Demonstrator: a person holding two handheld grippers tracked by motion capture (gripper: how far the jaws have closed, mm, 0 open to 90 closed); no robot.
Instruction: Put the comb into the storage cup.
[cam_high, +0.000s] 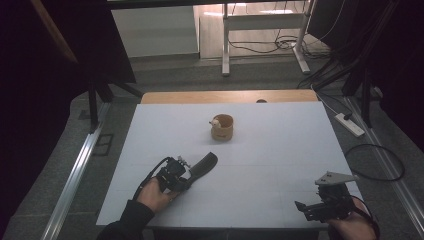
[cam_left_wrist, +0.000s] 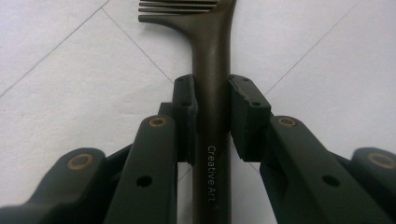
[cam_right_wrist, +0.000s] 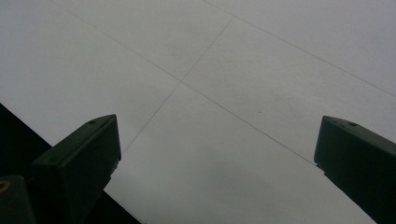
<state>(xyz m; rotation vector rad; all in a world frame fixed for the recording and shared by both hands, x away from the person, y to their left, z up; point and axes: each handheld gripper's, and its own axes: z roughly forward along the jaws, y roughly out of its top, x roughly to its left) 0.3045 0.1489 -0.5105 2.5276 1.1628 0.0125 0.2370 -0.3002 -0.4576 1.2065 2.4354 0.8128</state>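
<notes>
A dark comb (cam_high: 204, 164) with a long handle lies on the white table (cam_high: 280, 150), left of centre near the front. My left gripper (cam_high: 187, 175) is shut on the comb's handle. In the left gripper view both pads (cam_left_wrist: 187, 112) press the handle's sides, and the comb (cam_left_wrist: 211, 70) runs straight ahead with its teeth at the top edge. White lettering runs along the handle. My right gripper (cam_high: 305, 209) rests at the table's front right corner. Its jaws stand wide open over bare table, seen in the right gripper view (cam_right_wrist: 217, 135), with nothing between them.
A small wooden cup (cam_high: 222, 127) with a pale object at its rim stands in the middle of the table towards the back. A power strip (cam_high: 350, 125) and cables lie on the floor to the right. A metal rail (cam_high: 75, 175) runs along the left.
</notes>
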